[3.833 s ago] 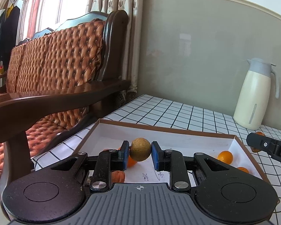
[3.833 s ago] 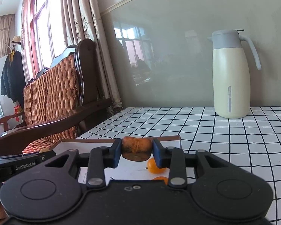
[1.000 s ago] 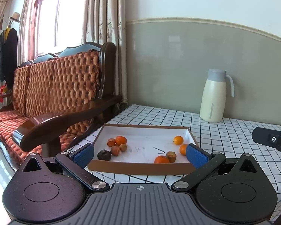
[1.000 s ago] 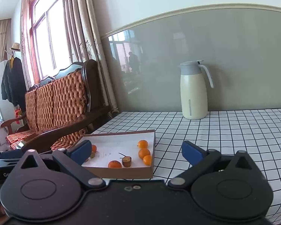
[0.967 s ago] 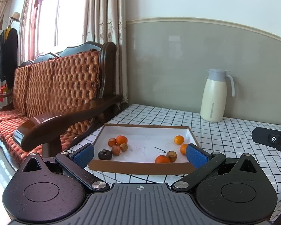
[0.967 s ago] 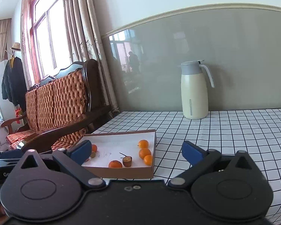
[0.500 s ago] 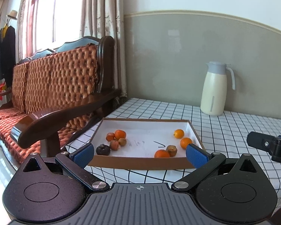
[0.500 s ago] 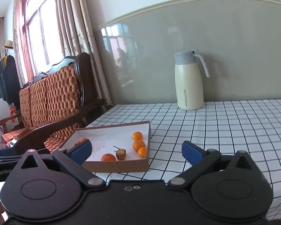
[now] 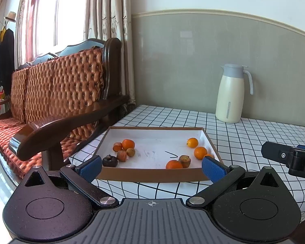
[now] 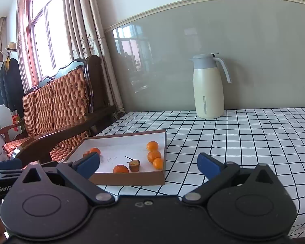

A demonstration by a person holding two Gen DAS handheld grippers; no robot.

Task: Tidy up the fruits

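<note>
Both the left hand-held gripper and right hand-held gripper hang wide open and empty short of the tray, its fruits apparently sorted, so any next move means reaching forward.

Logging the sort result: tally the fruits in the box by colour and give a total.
Bright orange fruits: 5
Reddish-brown or tan fruits: 4
Near-black fruit: 1
Total: 10, all in the box

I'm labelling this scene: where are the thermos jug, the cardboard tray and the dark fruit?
thermos jug (image 9: 230, 99), left wrist view, cream body.
cardboard tray (image 9: 152, 175), left wrist view, near brown wall.
dark fruit (image 9: 110, 161), left wrist view, its middle.
</note>
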